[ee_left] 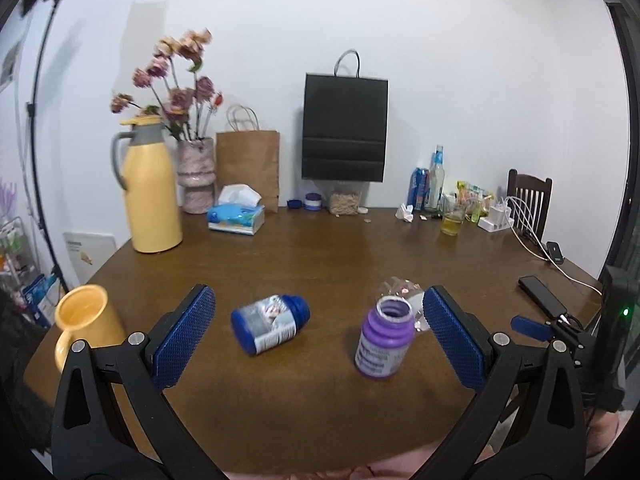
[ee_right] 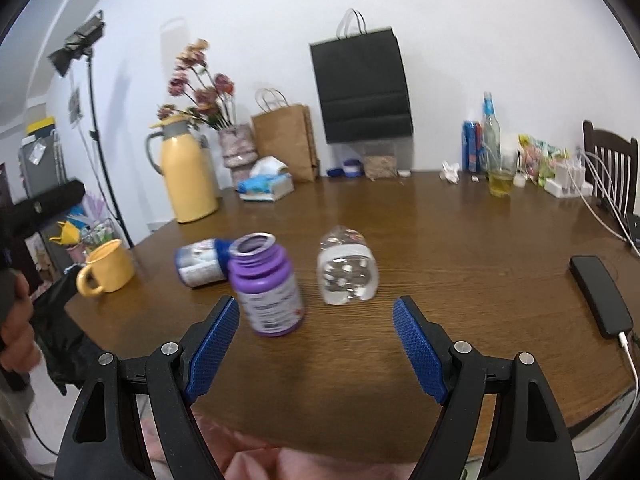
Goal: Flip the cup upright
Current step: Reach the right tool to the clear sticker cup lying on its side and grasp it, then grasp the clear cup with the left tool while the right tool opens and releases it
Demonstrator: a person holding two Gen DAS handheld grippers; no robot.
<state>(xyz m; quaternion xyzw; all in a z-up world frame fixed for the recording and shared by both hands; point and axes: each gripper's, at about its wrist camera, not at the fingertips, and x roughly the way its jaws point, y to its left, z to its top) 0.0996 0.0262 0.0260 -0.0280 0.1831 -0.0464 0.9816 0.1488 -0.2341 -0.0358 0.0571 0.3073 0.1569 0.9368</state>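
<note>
A yellow mug (ee_left: 86,322) stands upright at the table's left edge, mouth up, handle toward me; it also shows in the right wrist view (ee_right: 108,267). My left gripper (ee_left: 318,338) is open and empty above the near table, with the mug to the left of its left finger. My right gripper (ee_right: 316,344) is open and empty, far right of the mug. Between the left fingers lie a blue bottle (ee_left: 272,324) on its side and an upright purple bottle (ee_left: 386,334) without a cap.
A clear plastic bottle (ee_right: 347,266) lies on its side mid-table. A yellow thermos (ee_left: 150,188), vase, tissue box (ee_left: 236,216), paper bags, drinks and a glass (ee_left: 452,220) line the back. A black phone (ee_right: 602,296) with cable lies at right. The wooden table (ee_left: 320,252) edge is near me.
</note>
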